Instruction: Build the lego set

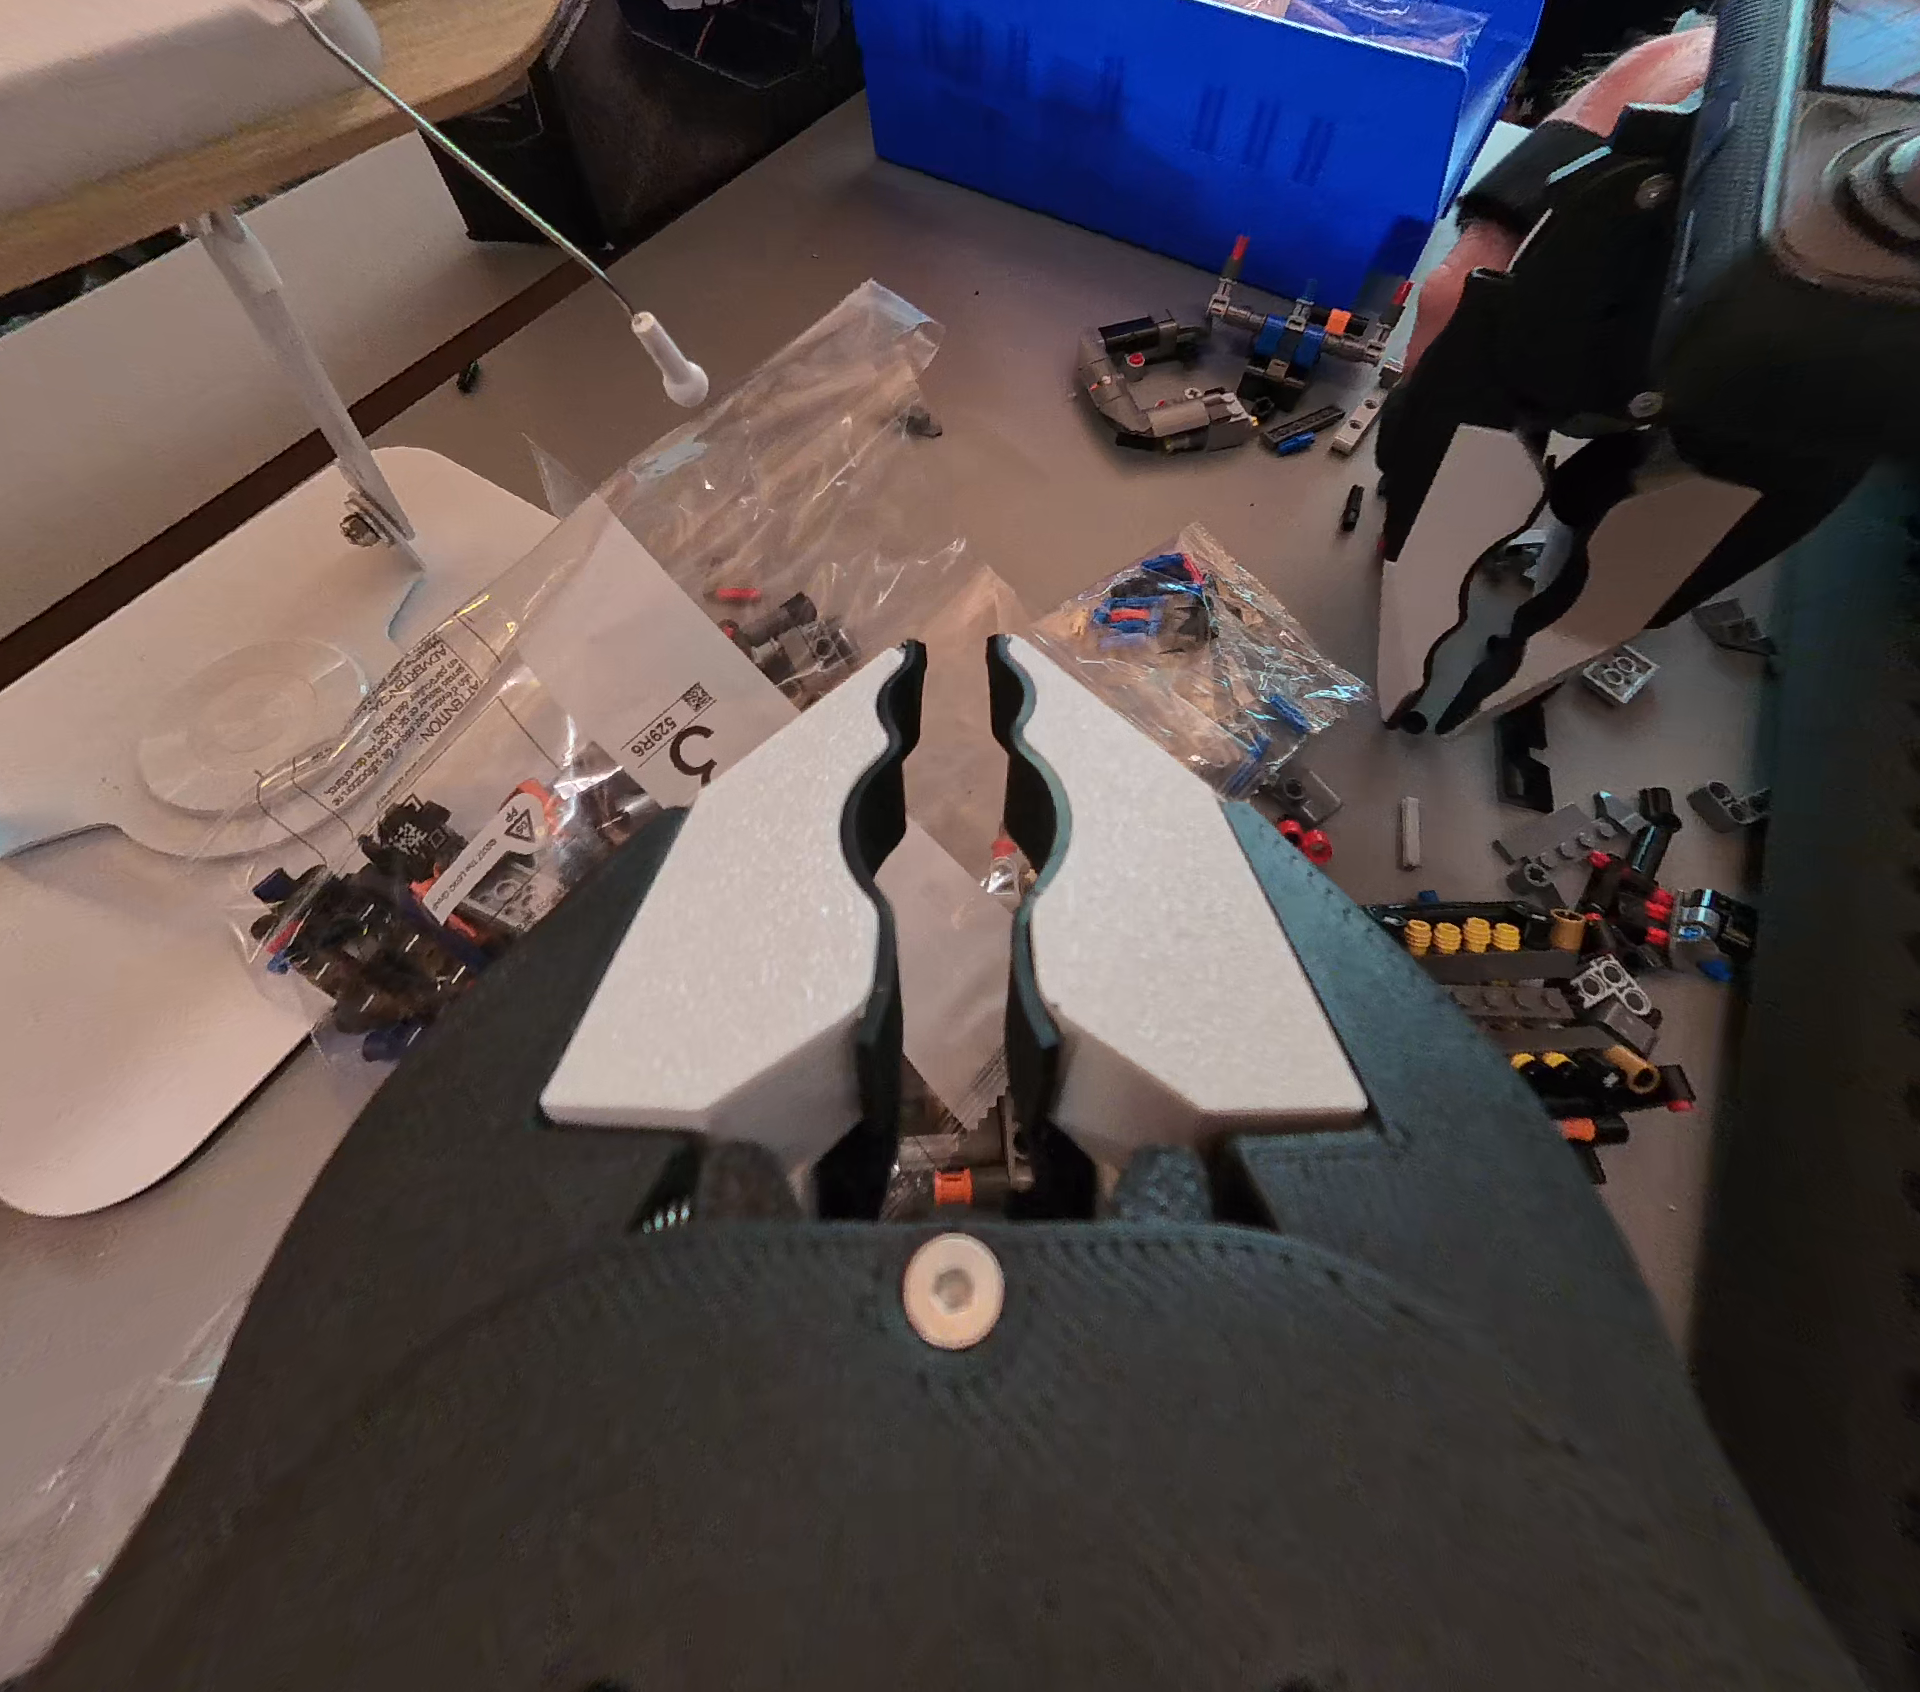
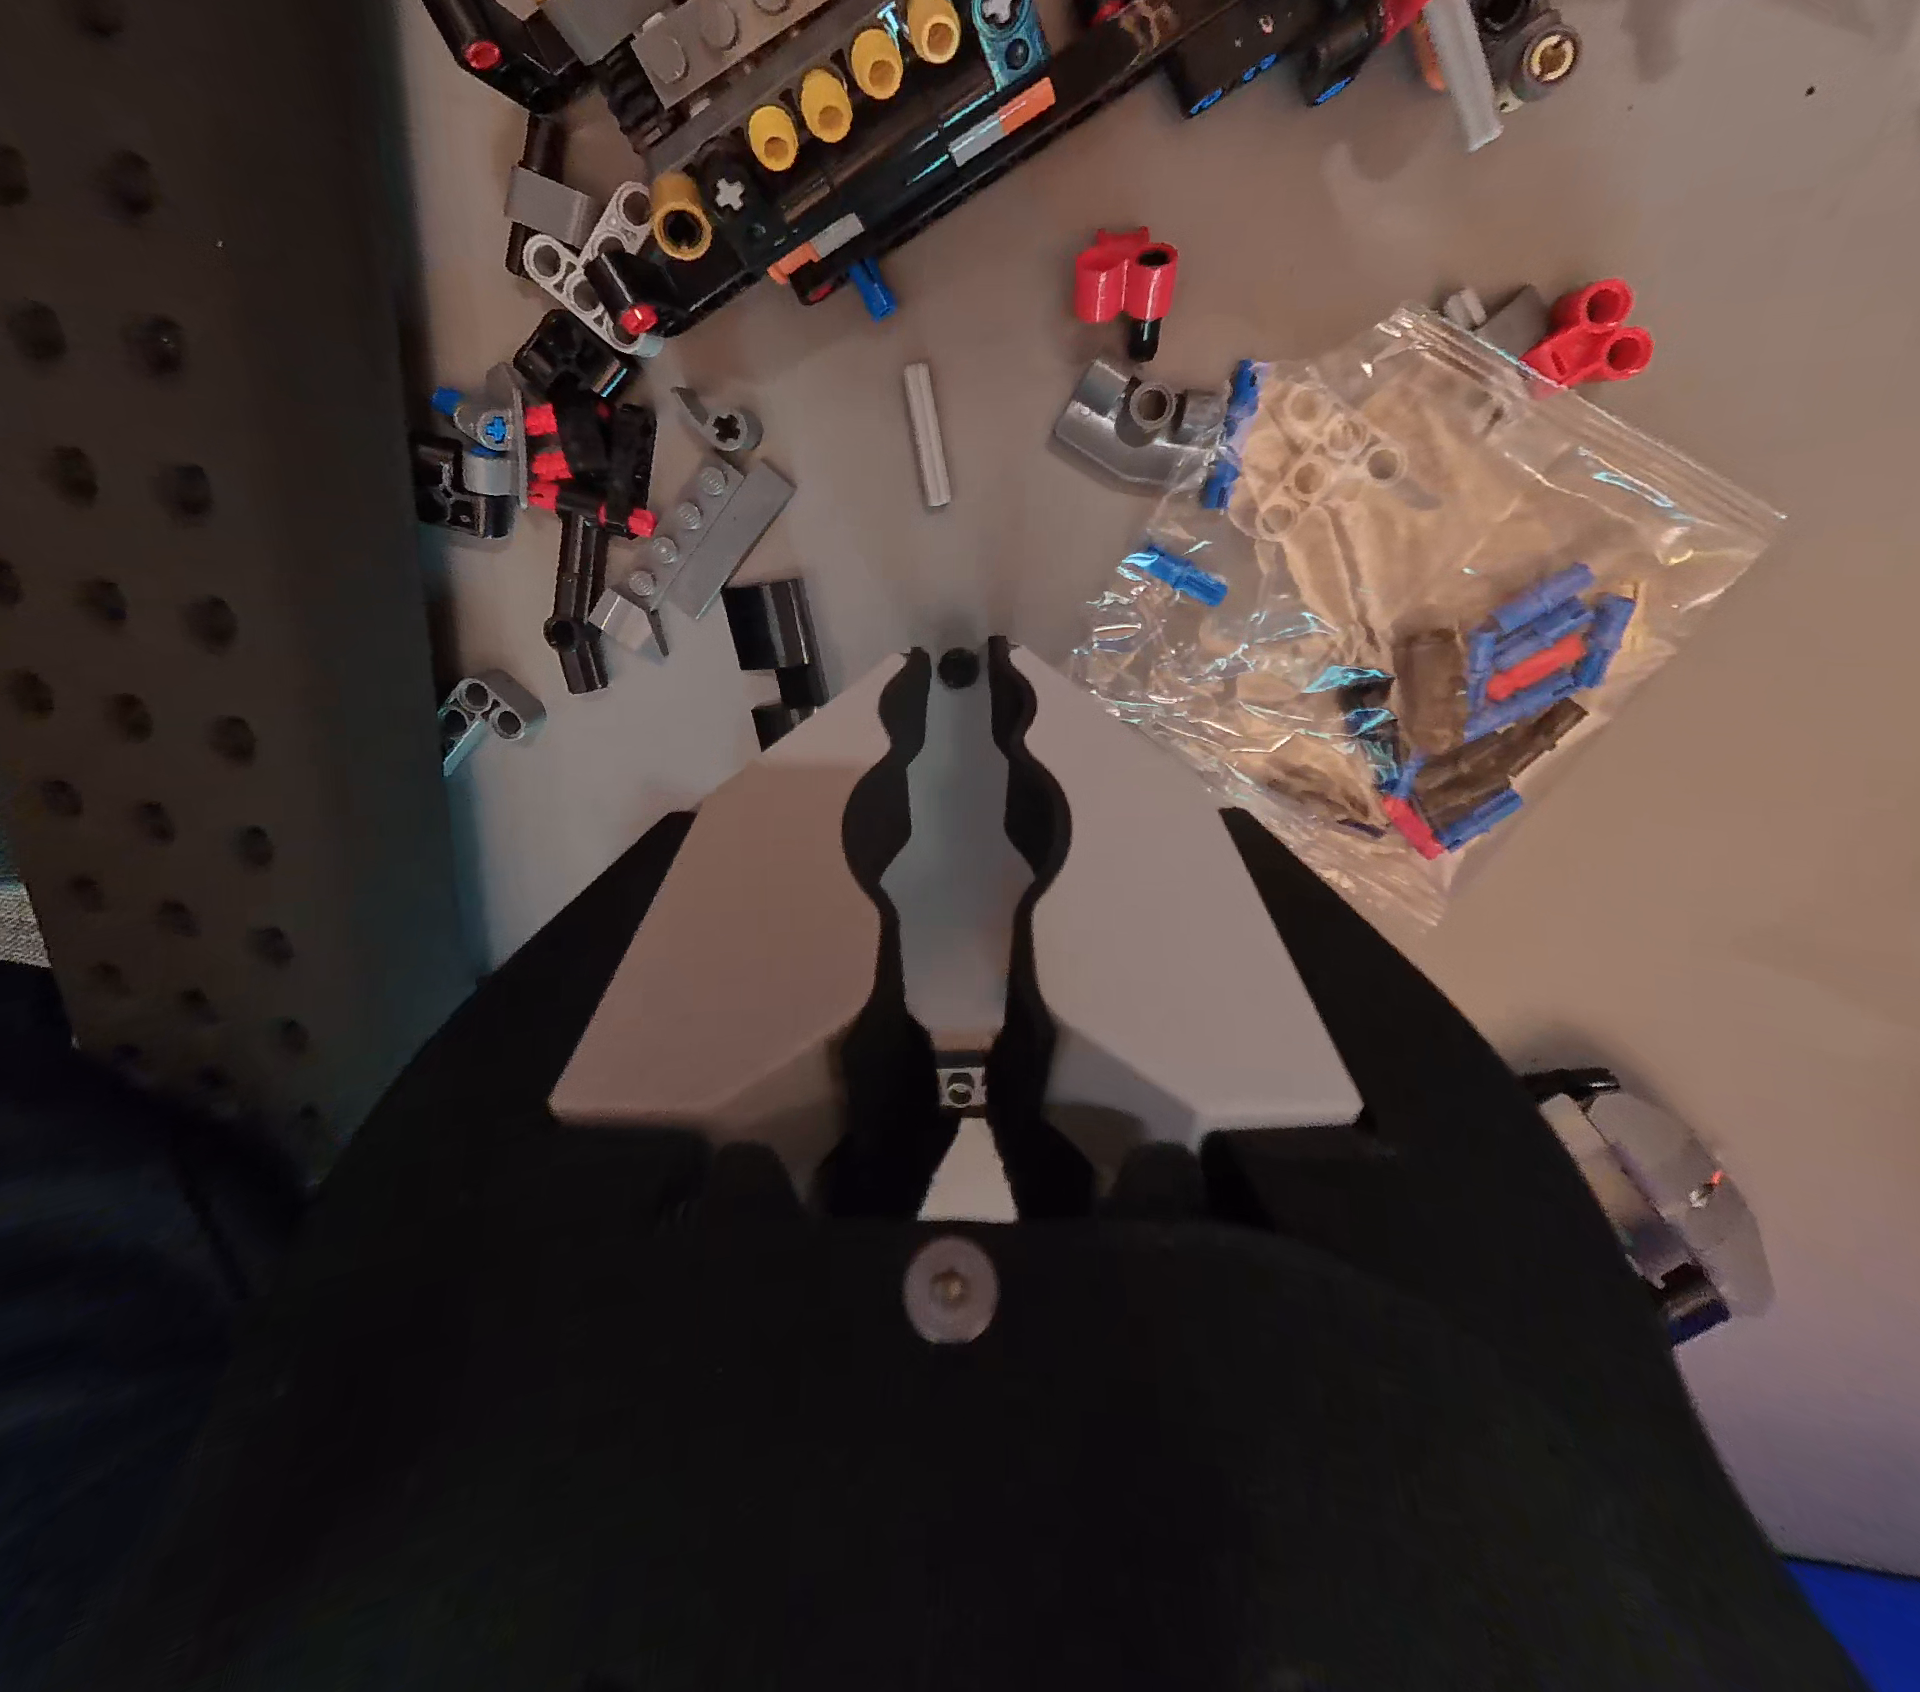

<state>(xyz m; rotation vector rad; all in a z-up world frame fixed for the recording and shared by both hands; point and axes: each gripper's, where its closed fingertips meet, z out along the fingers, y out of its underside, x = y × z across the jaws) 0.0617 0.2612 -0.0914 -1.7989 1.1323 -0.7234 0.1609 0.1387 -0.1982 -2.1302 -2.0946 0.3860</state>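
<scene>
My left gripper [image 1: 956, 655] is open and empty, held above clear bags of Lego parts [image 1: 582, 707]. My right gripper [image 2: 956, 655] is open, its tips down at the grey table with a small black pin [image 2: 956, 670] between them; whether they touch it is unclear. The right gripper also shows in the left wrist view [image 1: 1429, 723]. A long black and grey partly built model with yellow pins [image 2: 831, 84] lies beyond the right gripper and also shows in the left wrist view [image 1: 1507, 946]. A second small sub-assembly [image 1: 1195, 385] lies in front of the blue bin.
A blue bin [image 1: 1143, 115] stands at the back. A clear bag of blue pins [image 2: 1455, 655] lies right of the right gripper. Loose pieces [image 2: 582, 479] are scattered to its left. A dark studded panel [image 2: 208, 395] borders the left. A white booklet stand [image 1: 104, 915] is on the left. Some 20 centimeters of space lies between my two pairs of fingers.
</scene>
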